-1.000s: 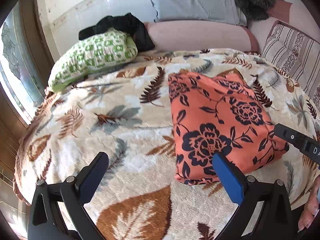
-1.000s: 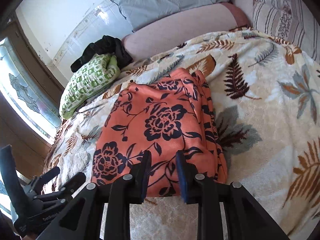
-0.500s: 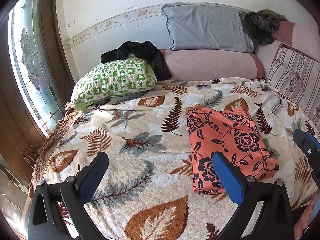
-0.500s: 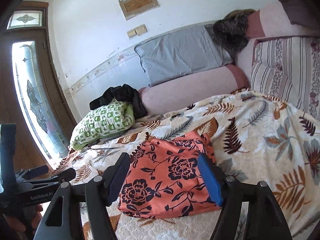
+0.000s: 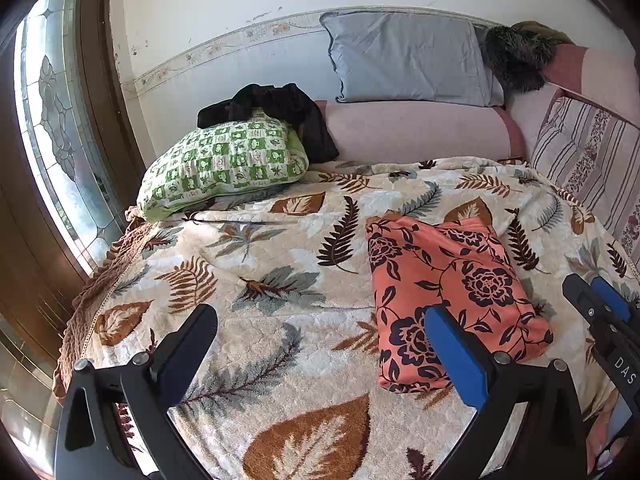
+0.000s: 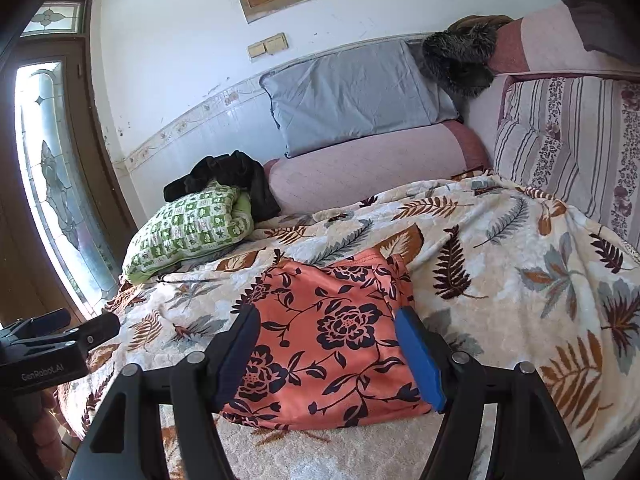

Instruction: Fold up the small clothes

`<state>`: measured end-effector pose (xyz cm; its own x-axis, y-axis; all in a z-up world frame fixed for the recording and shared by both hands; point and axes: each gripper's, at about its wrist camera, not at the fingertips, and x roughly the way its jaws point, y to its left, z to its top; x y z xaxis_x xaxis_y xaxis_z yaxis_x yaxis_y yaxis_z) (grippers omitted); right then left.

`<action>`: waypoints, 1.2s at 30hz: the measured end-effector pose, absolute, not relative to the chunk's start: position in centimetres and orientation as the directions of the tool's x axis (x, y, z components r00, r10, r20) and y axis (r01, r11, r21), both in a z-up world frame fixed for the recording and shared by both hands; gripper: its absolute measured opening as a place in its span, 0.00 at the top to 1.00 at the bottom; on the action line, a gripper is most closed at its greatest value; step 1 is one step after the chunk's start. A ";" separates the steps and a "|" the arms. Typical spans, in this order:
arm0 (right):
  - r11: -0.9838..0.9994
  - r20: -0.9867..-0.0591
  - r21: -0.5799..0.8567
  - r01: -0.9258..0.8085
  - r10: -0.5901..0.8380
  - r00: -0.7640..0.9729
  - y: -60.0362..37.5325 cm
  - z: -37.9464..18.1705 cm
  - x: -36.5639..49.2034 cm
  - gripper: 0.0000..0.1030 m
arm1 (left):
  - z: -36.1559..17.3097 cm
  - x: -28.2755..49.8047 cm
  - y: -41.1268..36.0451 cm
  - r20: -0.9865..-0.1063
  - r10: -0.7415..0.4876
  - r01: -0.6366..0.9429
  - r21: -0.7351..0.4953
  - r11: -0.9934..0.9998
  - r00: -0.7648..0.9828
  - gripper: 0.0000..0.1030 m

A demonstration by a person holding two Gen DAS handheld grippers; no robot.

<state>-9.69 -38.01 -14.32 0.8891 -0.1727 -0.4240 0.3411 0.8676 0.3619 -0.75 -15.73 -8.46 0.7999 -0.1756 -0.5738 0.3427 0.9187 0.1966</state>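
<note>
While the folded orange floral garment [image 6: 328,340] lies flat on the leaf-print bedspread [image 5: 280,280], well short of the green checked pillow [image 5: 224,164], both grippers hover above it: right gripper [image 6: 326,356] jaws just opened and empty, left gripper [image 5: 320,344] jaws wide apart.

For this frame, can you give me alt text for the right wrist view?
A folded orange floral garment lies on a leaf-patterned blanket, framed by the open right gripper, which touches nothing. Behind are a green checked pillow, a grey pillow and the left gripper at the left edge.
</note>
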 end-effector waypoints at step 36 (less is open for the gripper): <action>0.693 -0.629 0.572 0.439 0.028 0.777 -46.2 -22.0 -2.3 0.29 | -17.2 10.5 -20.4 -0.699 -0.231 0.459 0.156 0.875 0.677 0.00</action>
<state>-2.25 -46.16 -22.01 0.7767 0.0275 -0.6292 0.4389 0.6929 0.5720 10.46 -20.38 -17.22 0.6766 -0.2309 -0.6992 0.4592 0.8746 0.1555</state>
